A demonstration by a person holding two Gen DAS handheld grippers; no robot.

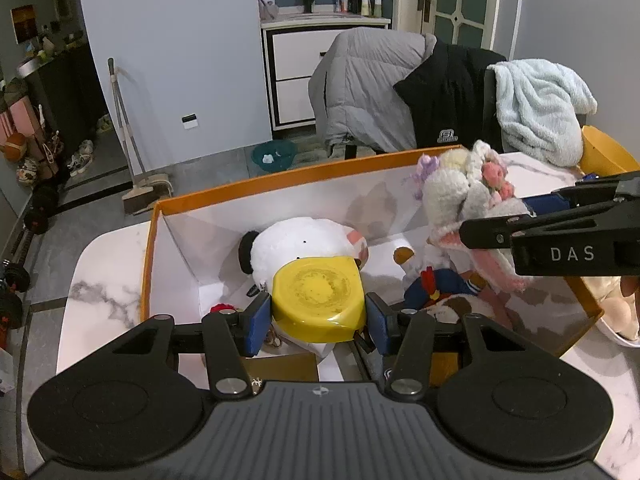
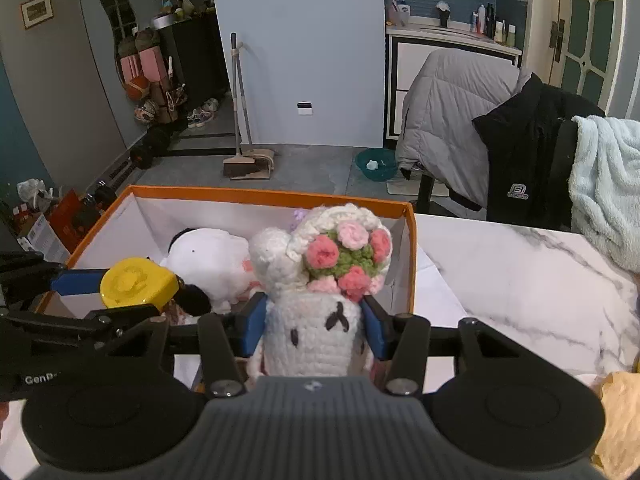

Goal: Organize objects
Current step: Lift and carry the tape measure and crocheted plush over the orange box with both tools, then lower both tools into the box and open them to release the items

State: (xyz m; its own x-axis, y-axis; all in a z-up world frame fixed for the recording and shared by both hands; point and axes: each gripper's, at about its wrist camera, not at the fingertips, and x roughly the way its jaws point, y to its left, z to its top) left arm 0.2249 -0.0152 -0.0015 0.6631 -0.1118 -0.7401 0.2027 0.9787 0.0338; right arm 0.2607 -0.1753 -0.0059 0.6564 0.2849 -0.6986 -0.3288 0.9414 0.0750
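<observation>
A white marble-veined counter point(image 2: 520, 280) carries your work, with a grey-tiled floor and coat-draped chairs beyond it. On it sits the orange-rimmed cardboard box with white inner walls point(image 1: 280, 176), already holding a round white plush toy with a black ear point(image 1: 296, 240) and a small blue-and-red toy figure point(image 1: 436, 284).

Your left hand-held gripper point(image 1: 318, 322) is clamped on a yellow plastic lid-shaped piece point(image 1: 318, 294), held over the box's near side, at about 6 o'clock of the interior. Your right hand-held gripper point(image 2: 314, 328) pinches a white crocheted doll with a pink-and-green flower crown point(image 2: 316, 312), poised over the box's 3 o'clock end.

The two tools sit close together; if you lower both at once, they may collide. The glossy yellow piece could slip from the blue pads if you tilt it. The doll looks soft, so its yarn may snag on release.

Readable writing: "DAS" on the right tool's side, "GenR…" partly visible on the left one, and an "S" logo on the black jacket point(image 2: 520, 160).
</observation>
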